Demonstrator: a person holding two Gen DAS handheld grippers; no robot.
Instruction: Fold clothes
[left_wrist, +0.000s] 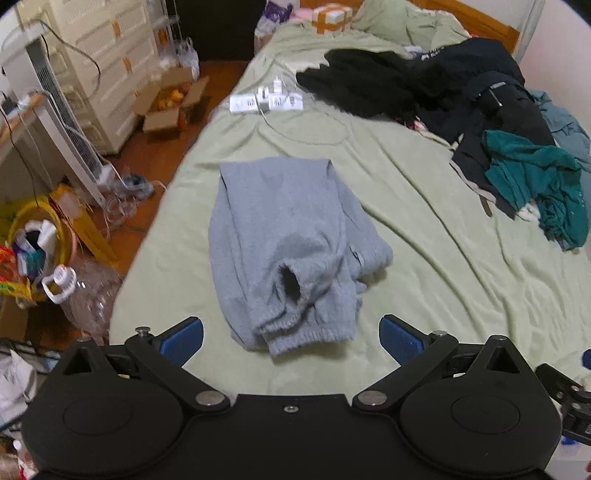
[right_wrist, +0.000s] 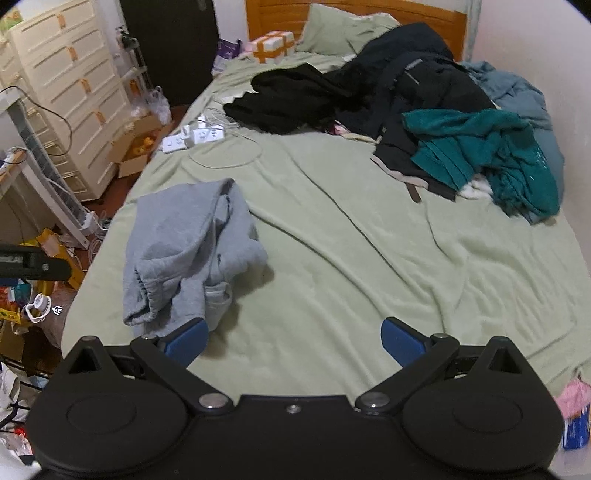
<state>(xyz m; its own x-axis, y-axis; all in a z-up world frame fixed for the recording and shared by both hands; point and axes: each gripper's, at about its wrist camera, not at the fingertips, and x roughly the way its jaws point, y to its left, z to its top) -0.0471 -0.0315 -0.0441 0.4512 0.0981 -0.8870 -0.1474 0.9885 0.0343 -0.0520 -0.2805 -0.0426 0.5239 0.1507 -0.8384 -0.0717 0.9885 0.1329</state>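
Grey sweatpants (left_wrist: 284, 243) lie folded over themselves on the pale green bed (left_wrist: 424, 258), cuffs toward me. My left gripper (left_wrist: 291, 338) hovers just short of the cuffs, open, blue pads wide apart and nothing between them. In the right wrist view the same sweatpants (right_wrist: 192, 251) lie to the left on the bed (right_wrist: 369, 258). My right gripper (right_wrist: 293, 338) is open over bare sheet, its left pad close to the pants' near edge. A heap of black clothes (left_wrist: 424, 85) and a teal garment (left_wrist: 535, 177) sit far right.
A white power strip with chargers and a looped cable (left_wrist: 266, 101) lies mid-bed. Green pillow (right_wrist: 343, 29) and a gift box (right_wrist: 273, 44) are at the headboard. Left of the bed: drawers (right_wrist: 62, 92), a cardboard box (left_wrist: 170, 103), a yellow bin (left_wrist: 37, 236), a plastic jug (left_wrist: 88, 291).
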